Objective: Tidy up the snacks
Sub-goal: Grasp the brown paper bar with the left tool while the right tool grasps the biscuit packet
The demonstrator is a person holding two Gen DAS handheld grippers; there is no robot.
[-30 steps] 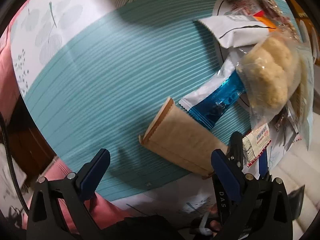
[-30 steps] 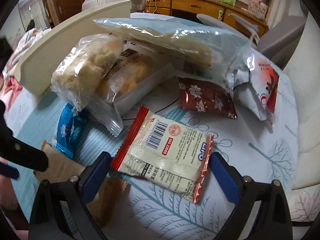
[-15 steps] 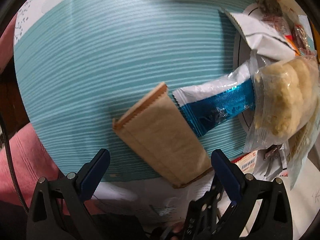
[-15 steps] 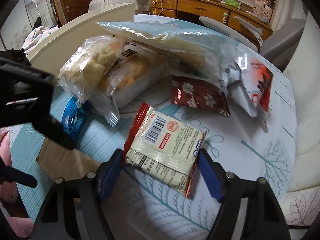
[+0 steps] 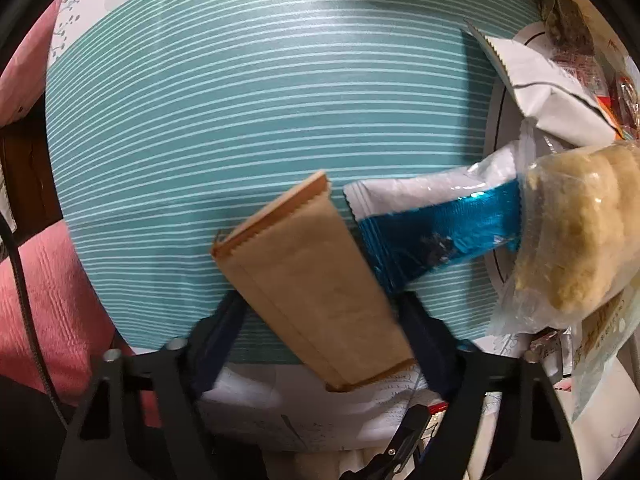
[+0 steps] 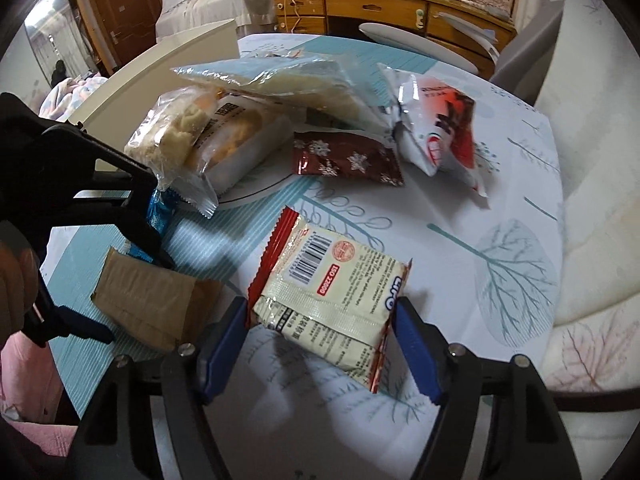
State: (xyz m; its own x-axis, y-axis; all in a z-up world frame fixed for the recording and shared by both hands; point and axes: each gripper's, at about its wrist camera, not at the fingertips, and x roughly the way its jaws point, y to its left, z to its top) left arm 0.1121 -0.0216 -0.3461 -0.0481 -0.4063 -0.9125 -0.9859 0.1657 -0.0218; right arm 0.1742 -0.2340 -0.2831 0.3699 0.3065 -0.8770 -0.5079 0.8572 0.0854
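My left gripper (image 5: pixel 320 320) is shut on a tan paper snack packet (image 5: pixel 312 284) that lies on the teal striped tablecloth (image 5: pixel 240 100); the packet also shows in the right wrist view (image 6: pixel 148 304), with the left gripper (image 6: pixel 132 280) around it. My right gripper (image 6: pixel 320 340) is shut on a cream and red biscuit packet (image 6: pixel 336 292) and holds it just off the table. A blue foil packet (image 5: pixel 432 232) lies right of the tan one, partly under a clear bag of pale puffed snack (image 5: pixel 572 232).
A pile of snacks sits beyond: a clear bag of pale snack (image 6: pixel 176 136), an orange-filled packet (image 6: pixel 240 140), a large pale blue bag (image 6: pixel 280 84), a brown snowflake packet (image 6: pixel 344 158) and a red and white bag (image 6: pixel 440 128). A white tray edge (image 6: pixel 160 68) lies at the left. Chairs stand behind.
Both grippers have closed: the left on the tan packet, the right on the biscuit packet, which is now raised slightly. The left gripper came forward over the tan packet.
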